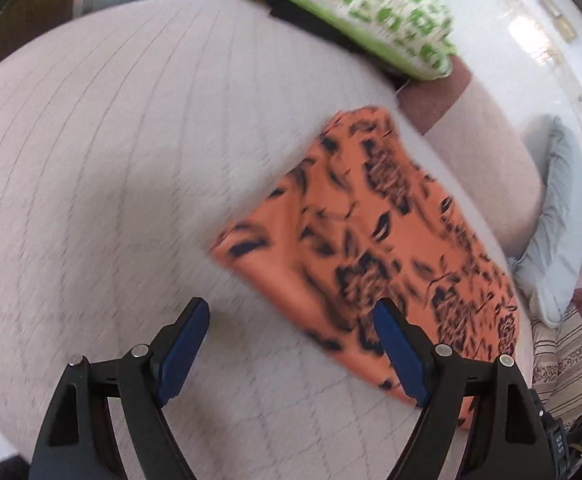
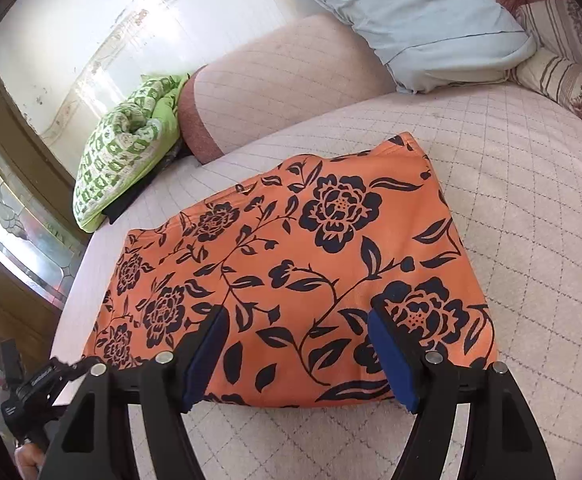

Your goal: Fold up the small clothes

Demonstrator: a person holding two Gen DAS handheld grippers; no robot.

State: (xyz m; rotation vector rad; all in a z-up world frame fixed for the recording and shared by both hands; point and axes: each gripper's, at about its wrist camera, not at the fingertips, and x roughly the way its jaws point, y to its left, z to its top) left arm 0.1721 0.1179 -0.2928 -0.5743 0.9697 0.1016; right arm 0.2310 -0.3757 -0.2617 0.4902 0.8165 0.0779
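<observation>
orange cloth (image 1: 371,240) perhaps motion-blurred

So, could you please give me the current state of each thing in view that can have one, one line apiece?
orange floral garment: folded into a flat rectangle, lying on the bed.
left gripper: open, empty, over the bedspread beside the garment's edge.
right gripper: open, over the garment's near edge, gripping nothing.
green patterned cloth: bundled, not folded flat, at the bed's far side.
pale blue pillow: lying against the headboard.

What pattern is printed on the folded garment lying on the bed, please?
Dark navy flowers and leafy vines on orange garment; clearest in the right wrist view.
</observation>
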